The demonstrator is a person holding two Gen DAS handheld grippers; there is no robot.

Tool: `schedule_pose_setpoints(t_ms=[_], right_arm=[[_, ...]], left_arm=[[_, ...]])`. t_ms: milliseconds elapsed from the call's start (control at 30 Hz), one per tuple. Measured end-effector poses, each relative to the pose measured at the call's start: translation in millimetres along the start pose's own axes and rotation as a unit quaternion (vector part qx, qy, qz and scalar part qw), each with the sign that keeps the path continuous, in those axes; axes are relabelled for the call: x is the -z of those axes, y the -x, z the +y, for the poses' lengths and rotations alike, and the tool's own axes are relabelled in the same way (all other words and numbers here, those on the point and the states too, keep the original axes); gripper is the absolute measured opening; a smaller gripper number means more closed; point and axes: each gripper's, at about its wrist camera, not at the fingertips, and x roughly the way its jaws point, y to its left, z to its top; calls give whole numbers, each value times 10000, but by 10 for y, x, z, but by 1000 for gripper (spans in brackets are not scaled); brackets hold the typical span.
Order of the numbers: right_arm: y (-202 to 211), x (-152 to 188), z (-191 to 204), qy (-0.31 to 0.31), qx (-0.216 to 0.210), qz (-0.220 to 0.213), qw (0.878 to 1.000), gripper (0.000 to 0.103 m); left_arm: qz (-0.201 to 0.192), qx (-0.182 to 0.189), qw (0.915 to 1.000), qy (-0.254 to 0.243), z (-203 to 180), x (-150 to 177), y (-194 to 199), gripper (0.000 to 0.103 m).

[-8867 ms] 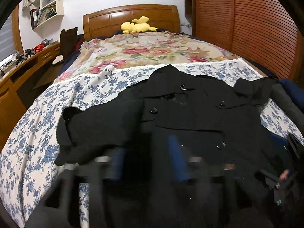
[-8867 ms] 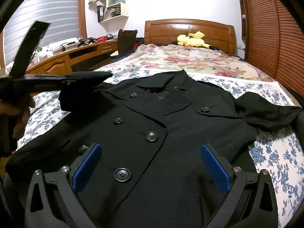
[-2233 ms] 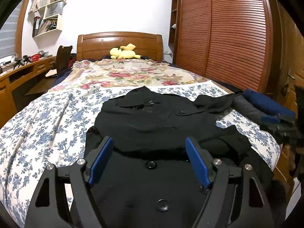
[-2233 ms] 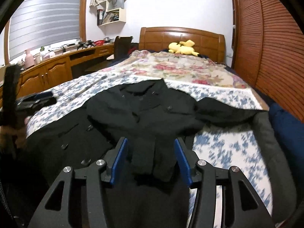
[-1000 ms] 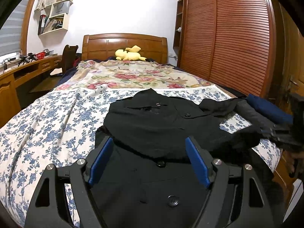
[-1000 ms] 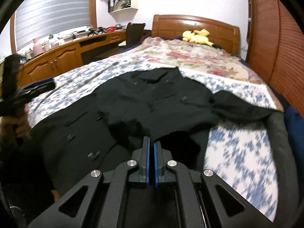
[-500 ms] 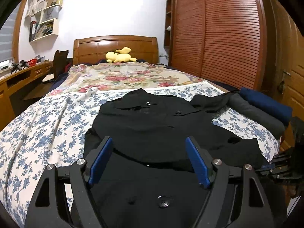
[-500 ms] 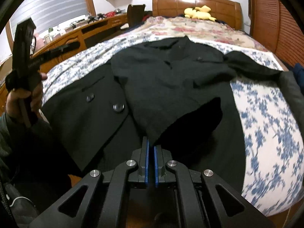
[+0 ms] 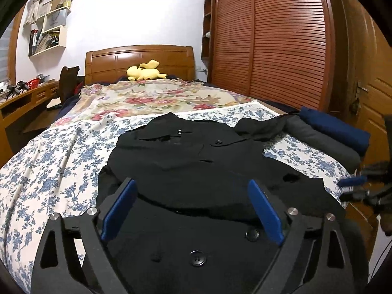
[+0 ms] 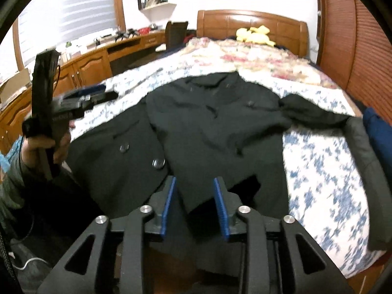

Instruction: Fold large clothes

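A black coat of thick, matte, woolly cloth lies spread on the bed, with the collar toward the wooden headboard and the hem hanging over the foot edge near the cameras. One side of it is folded across the front, so a wide flap with a soft curved edge covers the chest. Round, shiny black buttons show on the lower front panel. One sleeve lies stretched toward the wardrobe side, wrinkled and flat.

The left gripper hovers over the lower part of the coat; its two fingers, with flat blue pads, are spread wide and hold nothing. The right gripper is at the hem corner of the folded flap; its ribbed blue pads stand apart with a gap, and a pointed corner of the cloth lies between them, but the pads do not press it. In the right wrist view the left hand grasps the black handle of its tool beside the bed.

The bed sheet is white cotton with small blue flowers; farther up lies a cream quilt with big red flowers. A yellow plush toy rests at the headboard. Two folded garments, one grey and one navy, lie side by side at the bed's edge beside the slatted wooden wardrobe doors
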Motion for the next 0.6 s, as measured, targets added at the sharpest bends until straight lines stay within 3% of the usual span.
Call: schedule_pose_setpoints(t_ms=[233,600], right_arm=[[-230,-138,-146,-30,112,-120,9999,36],[-1052,234,-313,-307,48,791,9964,36]], left_arm=[[21,65,9999,-157,-69,15,5,92],[222,94,9995,-217,-209,-47,-39,92]])
